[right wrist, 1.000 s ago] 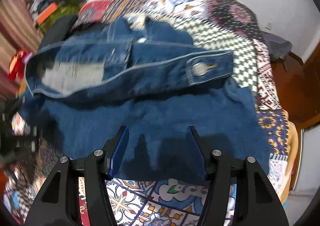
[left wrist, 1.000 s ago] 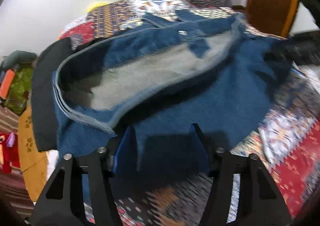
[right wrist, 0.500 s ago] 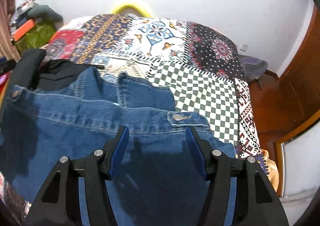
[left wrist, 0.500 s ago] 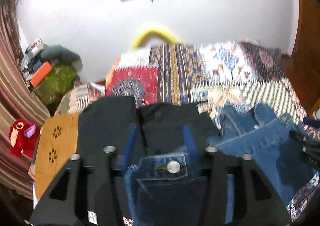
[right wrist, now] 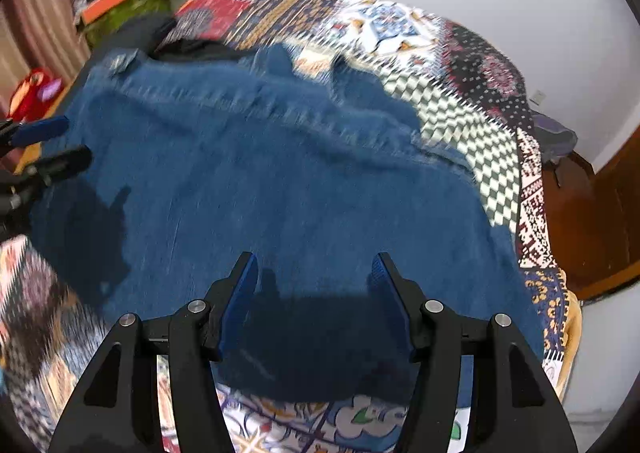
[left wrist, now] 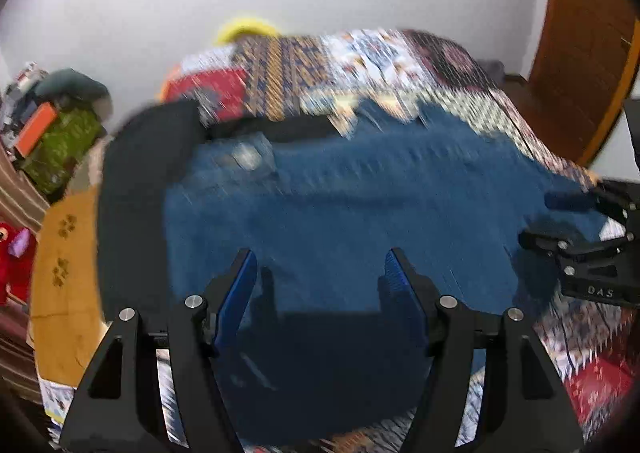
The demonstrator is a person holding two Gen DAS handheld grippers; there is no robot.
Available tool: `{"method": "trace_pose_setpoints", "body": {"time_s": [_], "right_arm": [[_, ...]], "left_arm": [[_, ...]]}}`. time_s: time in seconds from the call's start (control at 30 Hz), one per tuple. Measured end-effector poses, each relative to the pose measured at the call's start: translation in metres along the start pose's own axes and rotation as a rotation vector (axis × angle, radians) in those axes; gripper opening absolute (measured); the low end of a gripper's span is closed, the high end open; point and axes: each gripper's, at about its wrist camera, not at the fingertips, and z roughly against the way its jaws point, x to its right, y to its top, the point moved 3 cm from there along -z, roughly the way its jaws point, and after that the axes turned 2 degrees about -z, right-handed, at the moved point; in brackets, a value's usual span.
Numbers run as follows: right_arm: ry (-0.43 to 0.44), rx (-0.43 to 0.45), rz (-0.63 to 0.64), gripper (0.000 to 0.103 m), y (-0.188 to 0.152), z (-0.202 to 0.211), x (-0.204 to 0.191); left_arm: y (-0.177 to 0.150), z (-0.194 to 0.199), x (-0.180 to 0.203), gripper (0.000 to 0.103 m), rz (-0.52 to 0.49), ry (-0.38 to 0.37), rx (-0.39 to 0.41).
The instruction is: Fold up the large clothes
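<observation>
A blue denim jacket lies spread flat on the patchwork bedspread; it also fills the middle of the right wrist view. My left gripper is open and empty above the jacket's near edge. My right gripper is open and empty above the jacket's near edge too. The right gripper shows at the right edge of the left wrist view, and the left gripper at the left edge of the right wrist view. Both views are motion-blurred.
A black garment lies under the jacket's left side. A yellow-brown cloth hangs at the bed's left edge. A red plush toy and a clutter pile sit at the left. A wooden door is at the right.
Both grippers held the jacket's edge, carried it over to fold the jacket, then let go. Both now stand open and drawn back over the flattened jacket.
</observation>
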Motion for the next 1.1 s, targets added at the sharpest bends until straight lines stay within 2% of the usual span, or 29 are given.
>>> {"method": "trace_pose_setpoints", "body": {"time_s": [0.1,0.2,0.3,0.37,0.43,0.5,0.57,0.7,0.87,1.1], "right_arm": [[-0.055,-0.039,0.039,0.059,-0.013,-0.010,0.001],[-0.135,-0.077,0.076,0.059,-0.029,-0.018,0.011],[-0.110,-0.079,0.027,0.066,-0.042,-0.011,0.030],[-0.093,-0.071,-0.028,0.068,-0.047,-0.001,0.043],[-0.113,-0.070,-0.070,0.068,-0.053,0.006,0.055],[-0.113,-0.070,-0.107,0.068,-0.060,0.013,0.066],[-0.141,-0.072,-0.136,0.068,-0.066,0.019,0.077],[-0.143,-0.056,-0.183,0.068,-0.076,0.035,0.091],[-0.132,-0.022,-0.215,0.068,-0.082,0.057,0.093],[-0.123,0.050,-0.167,0.068,-0.071,0.082,0.076]], "left_arm": [[-0.022,-0.011,0.012,0.066,0.008,-0.046,-0.054],[-0.040,-0.019,0.013,0.066,0.042,-0.031,-0.072],[-0.051,-0.013,0.012,0.067,0.039,0.019,-0.050],[-0.057,-0.008,0.008,0.069,0.054,0.022,-0.041],[-0.063,-0.004,0.000,0.077,0.095,0.023,-0.040],[-0.070,0.001,-0.011,0.077,0.130,0.047,-0.038],[-0.076,0.007,-0.022,0.077,0.173,0.032,-0.034],[-0.087,0.021,-0.035,0.077,0.225,0.037,-0.027],[-0.099,0.033,-0.052,0.078,0.276,0.099,-0.035],[-0.121,0.028,-0.080,0.079,0.392,0.093,-0.095]]}}
